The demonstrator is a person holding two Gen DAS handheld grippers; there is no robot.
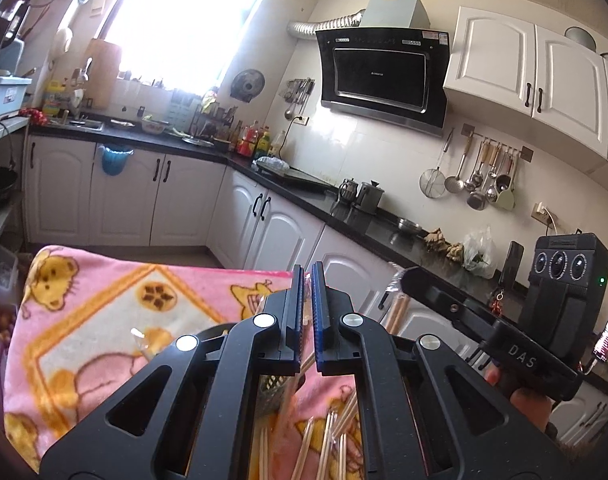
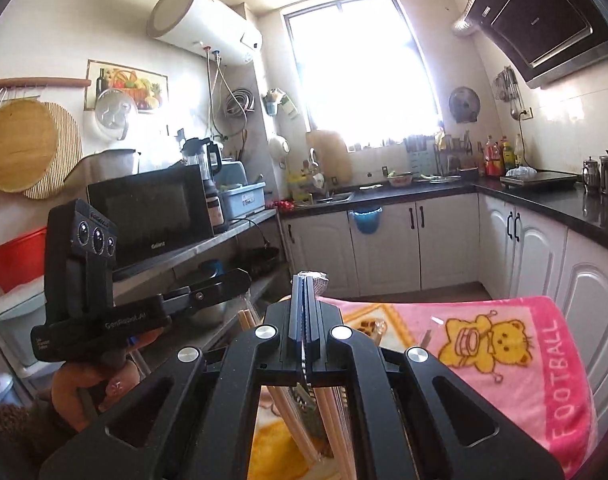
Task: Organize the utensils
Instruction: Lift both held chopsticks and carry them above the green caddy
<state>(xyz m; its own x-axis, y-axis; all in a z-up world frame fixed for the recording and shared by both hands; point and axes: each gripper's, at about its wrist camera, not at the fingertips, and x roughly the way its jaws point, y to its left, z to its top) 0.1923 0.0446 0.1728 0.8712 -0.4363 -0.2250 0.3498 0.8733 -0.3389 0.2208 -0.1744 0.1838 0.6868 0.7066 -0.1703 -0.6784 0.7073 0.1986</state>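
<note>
My left gripper [image 1: 308, 300] is shut, its blue pads pinching a thin clear wrapper; wooden chopsticks [image 1: 304, 364] hang under it. In the right wrist view the left gripper [image 2: 245, 280] shows chopsticks [image 2: 245, 318] dangling below its tip. My right gripper [image 2: 306, 292] is shut on a clear plastic wrapper [image 2: 316, 278] that pokes out above its fingertips, with chopsticks [image 2: 291, 420] hanging beneath. The right gripper [image 1: 402, 276] sits close to the right of the left one. I cannot tell if both hold one packet. Several wrapped chopsticks [image 1: 324, 440] lie on a pink cartoon blanket [image 1: 103, 300].
A black mesh holder [image 1: 269, 392] stands under the grippers on the blanket [image 2: 504, 340]. A black L-shaped counter [image 1: 304, 196] with white cabinets runs behind and to the right. A microwave [image 2: 151, 208] sits on a shelf at left. A person's hand [image 2: 95, 380] grips the left handle.
</note>
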